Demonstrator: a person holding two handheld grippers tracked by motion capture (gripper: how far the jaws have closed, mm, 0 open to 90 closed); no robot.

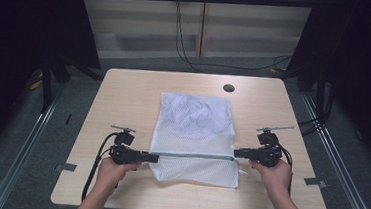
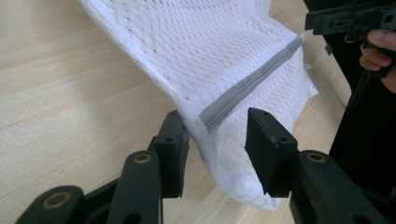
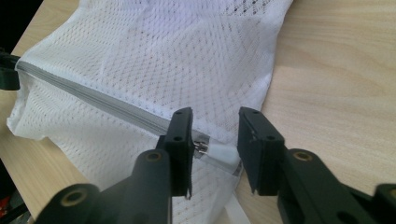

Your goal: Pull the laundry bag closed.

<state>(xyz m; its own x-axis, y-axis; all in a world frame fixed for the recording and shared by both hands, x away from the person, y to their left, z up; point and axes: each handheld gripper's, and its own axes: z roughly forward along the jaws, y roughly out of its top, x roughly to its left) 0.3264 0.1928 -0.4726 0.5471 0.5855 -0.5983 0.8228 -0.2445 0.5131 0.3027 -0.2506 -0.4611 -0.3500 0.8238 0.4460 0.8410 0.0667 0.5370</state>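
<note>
Now both the left gripper (image 2: 217,128) and right gripper (image 3: 215,128) have released jaws around the zipper (image 1: 194,155) ends of the mesh bag (image 1: 194,135), which lies flat on the tabletop (image 1: 129,95), probably so that it stays closed and straight.

The bag (image 1: 196,135) is white cloth mesh, open-weave and matt, with a faint diamond pattern in the netting. Its zip (image 2: 252,84) runs on a smooth grey woven tape, and the small puller (image 3: 201,147) looks like shiny metal. The surface (image 1: 124,94) is pale wood-grain laminate, smooth with a soft sheen. Each claw, left claw (image 2: 215,140) and right claw (image 3: 215,140), is matt black plastic with brass-coloured rivets.
</note>
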